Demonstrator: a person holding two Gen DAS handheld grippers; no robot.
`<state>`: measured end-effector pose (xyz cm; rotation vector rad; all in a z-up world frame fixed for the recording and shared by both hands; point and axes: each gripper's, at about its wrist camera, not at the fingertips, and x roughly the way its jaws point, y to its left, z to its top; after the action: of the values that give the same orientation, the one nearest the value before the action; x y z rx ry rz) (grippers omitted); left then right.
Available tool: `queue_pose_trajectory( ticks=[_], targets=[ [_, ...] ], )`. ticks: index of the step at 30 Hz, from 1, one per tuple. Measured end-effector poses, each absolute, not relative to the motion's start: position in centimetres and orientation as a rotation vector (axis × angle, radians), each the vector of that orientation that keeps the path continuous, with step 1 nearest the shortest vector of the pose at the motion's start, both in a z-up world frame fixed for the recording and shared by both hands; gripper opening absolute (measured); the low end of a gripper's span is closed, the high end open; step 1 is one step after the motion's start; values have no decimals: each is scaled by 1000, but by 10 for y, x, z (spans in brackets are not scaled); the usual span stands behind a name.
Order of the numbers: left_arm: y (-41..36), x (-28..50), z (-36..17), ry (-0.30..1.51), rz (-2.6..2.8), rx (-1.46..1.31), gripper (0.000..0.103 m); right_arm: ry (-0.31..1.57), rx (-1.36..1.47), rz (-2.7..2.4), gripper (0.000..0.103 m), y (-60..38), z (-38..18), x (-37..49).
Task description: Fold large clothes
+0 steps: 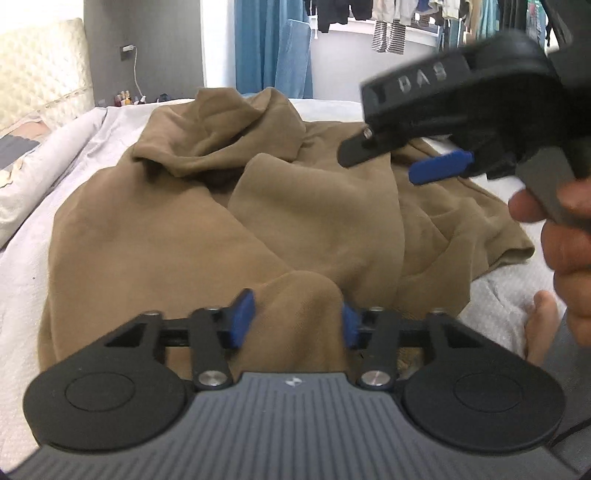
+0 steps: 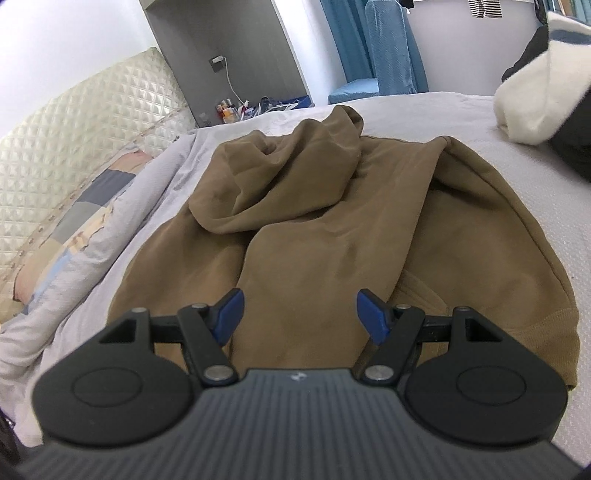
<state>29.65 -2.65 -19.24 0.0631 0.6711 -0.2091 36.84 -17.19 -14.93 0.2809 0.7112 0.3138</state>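
A brown hooded sweatshirt (image 1: 207, 221) lies partly folded on the white bed sheet (image 1: 22, 280), its hood bunched at the far end. It also shows in the right wrist view (image 2: 332, 229). My left gripper (image 1: 295, 321) is open, with a raised fold of the brown fabric between its blue pads (image 1: 242, 319), not pinched. My right gripper (image 2: 299, 314) is open and empty, hovering just above the near part of the sweatshirt. The right gripper also shows in the left wrist view (image 1: 424, 162), above the sweatshirt's right side, held by a hand.
A quilted cream headboard (image 2: 74, 140) and a patchwork pillow (image 2: 74, 229) lie to the left. A white and black garment (image 2: 543, 96) sits at the bed's far right. Blue curtains (image 1: 266, 44) and hanging laundry (image 1: 388, 33) are behind. A bare foot (image 1: 541, 321) is at right.
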Motion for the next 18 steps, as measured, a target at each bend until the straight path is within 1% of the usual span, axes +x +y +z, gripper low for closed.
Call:
queue_pose_trajectory(
  ticks=[2, 4, 7, 12, 14, 18],
  targets=[
    [-16, 292, -184, 659, -204, 11, 28, 715, 285, 312, 70, -173, -150, 368],
    [3, 289, -173, 637, -181, -50, 21, 717, 286, 306, 70, -174, -149, 368],
    [38, 281, -155, 595, -150, -188, 19, 716, 286, 307, 70, -174, -147, 367],
    [119, 278, -115, 485, -20, -409, 18, 712, 264, 314, 70, -168, -148, 369],
    [160, 289, -101, 460, 22, -487, 17, 709, 255, 321, 70, -165, -149, 370],
    [241, 325, -72, 411, 150, -553, 17, 691, 217, 340, 70, -153, -151, 376]
  ],
)
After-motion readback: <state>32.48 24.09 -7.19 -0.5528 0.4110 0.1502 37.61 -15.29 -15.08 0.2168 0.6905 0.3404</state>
